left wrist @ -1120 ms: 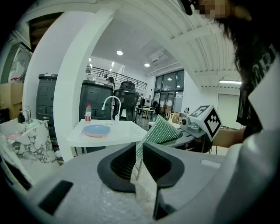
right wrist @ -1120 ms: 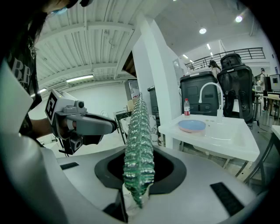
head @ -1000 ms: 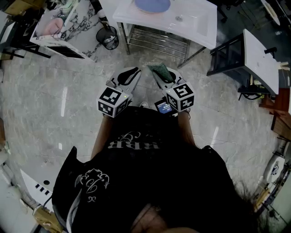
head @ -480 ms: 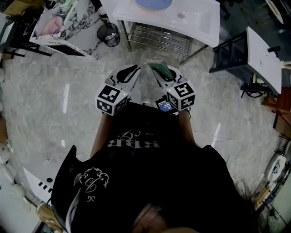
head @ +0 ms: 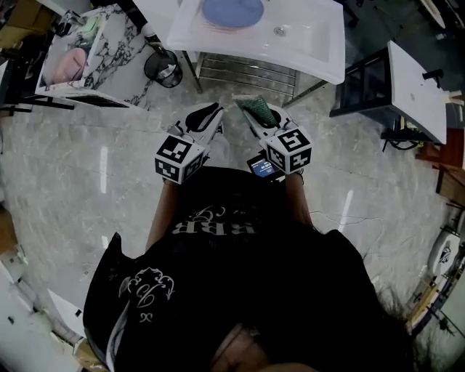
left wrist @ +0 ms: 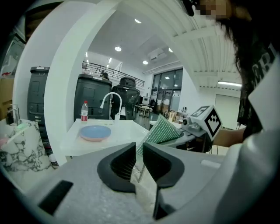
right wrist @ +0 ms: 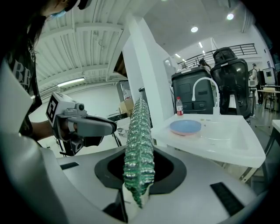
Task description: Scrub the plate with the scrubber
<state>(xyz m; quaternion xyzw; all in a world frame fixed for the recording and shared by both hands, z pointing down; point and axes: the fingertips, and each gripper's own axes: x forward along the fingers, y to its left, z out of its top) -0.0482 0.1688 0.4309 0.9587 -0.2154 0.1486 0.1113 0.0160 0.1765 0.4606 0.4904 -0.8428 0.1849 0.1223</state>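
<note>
You are standing on a pale marbled floor in an open workshop room, facing a white sink counter. The fingers of your right gripper are clamping the lower edge of the green scrubber, which is standing upright out of the jaws. The fingers of your left gripper are drawn nearly together, with only a sliver of gap and nothing between them. From overhead, both grippers are being carried side by side close in front of your body, and the scrubber is pointing ahead toward the sink. The blue plate is lying flat toward the left end of the sink counter, beside the drain and in front of the tap and a small bottle. It is well apart from both grippers. What is changing is the view rather than the hands. A moment ago the plate was being cut off by the top edge of the head view, and now all of it and more of the counter are showing, while the grippers are keeping their pose. That suggests you are closing on the sink, so scrubbing is not yet under way. The scrubber has to be brought forward to the plate.
</note>
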